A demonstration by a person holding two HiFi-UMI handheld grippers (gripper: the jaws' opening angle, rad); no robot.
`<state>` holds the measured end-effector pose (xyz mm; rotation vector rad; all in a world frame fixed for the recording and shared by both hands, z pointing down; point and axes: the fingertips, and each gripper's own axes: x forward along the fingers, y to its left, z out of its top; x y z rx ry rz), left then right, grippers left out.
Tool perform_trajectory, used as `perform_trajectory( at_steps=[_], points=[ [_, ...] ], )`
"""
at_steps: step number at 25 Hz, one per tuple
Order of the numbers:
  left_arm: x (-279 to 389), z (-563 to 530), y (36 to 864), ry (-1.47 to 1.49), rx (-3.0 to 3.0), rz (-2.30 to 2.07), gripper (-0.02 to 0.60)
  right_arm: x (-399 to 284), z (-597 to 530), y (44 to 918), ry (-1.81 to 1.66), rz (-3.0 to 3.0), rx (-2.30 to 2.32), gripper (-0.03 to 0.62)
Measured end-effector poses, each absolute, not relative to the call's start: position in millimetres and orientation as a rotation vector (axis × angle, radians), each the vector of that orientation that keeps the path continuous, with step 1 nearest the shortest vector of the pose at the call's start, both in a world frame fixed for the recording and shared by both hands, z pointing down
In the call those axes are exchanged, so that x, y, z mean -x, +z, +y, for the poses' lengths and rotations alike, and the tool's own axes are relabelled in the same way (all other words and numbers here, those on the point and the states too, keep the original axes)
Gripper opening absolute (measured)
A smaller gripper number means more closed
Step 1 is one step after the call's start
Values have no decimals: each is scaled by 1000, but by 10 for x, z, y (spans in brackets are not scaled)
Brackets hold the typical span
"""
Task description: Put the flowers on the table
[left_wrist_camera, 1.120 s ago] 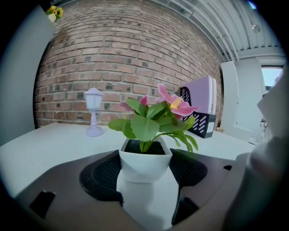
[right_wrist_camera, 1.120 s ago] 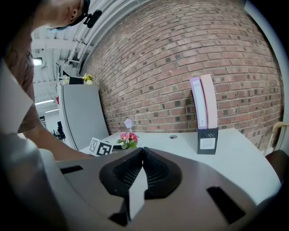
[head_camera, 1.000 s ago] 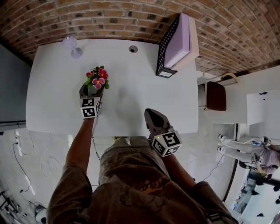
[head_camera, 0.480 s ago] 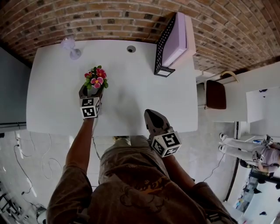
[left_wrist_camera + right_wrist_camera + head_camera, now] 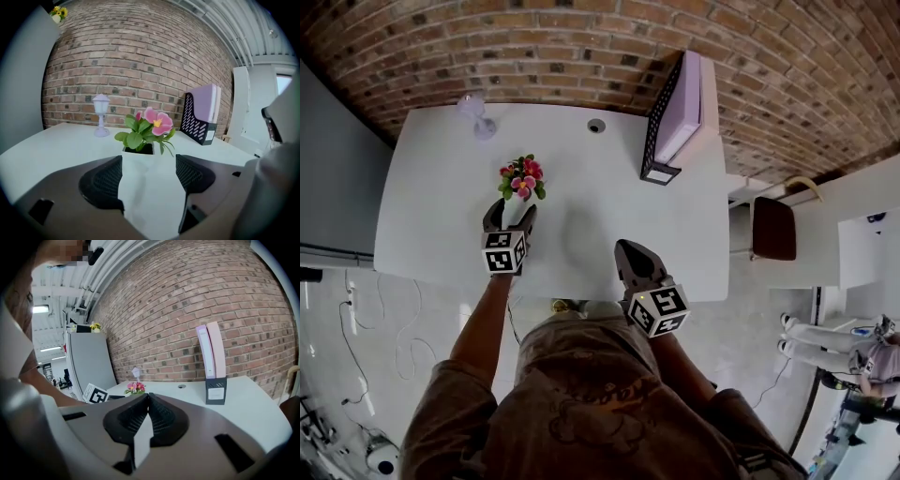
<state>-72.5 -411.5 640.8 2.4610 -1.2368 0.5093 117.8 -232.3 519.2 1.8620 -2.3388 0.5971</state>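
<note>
A small white pot of pink and red flowers stands upright on the white table, left of the middle. My left gripper is open, with the pot between its spread fingertips; the pads look just clear of the pot's sides. In the left gripper view the flowers rise straight ahead of the jaws. My right gripper is shut and holds nothing, hovering at the table's near edge. Its own view shows the flowers far off to the left.
A small lilac lamp stands at the table's far left corner. A black mesh file holder with pink folders sits far right, a round cable grommet between them. A brown chair is right of the table. A brick wall runs behind.
The left jaws have spread apart and drawn back a little from the pot, which now stands on the table. The head view has shifted; the right gripper stays at the near edge.
</note>
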Motion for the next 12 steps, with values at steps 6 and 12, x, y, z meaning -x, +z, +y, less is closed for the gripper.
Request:
perform_trajectory(
  at_steps=[6, 12],
  points=[
    [742, -3825, 5972, 441, -2437, -1264, 354, -1246, -2424, 5111, 576, -2419, -1804, 5],
    [708, -3608, 5516, 359, -2459, -1289, 354, -1323, -2507, 5076, 578, -2472, -1747, 5]
  ],
)
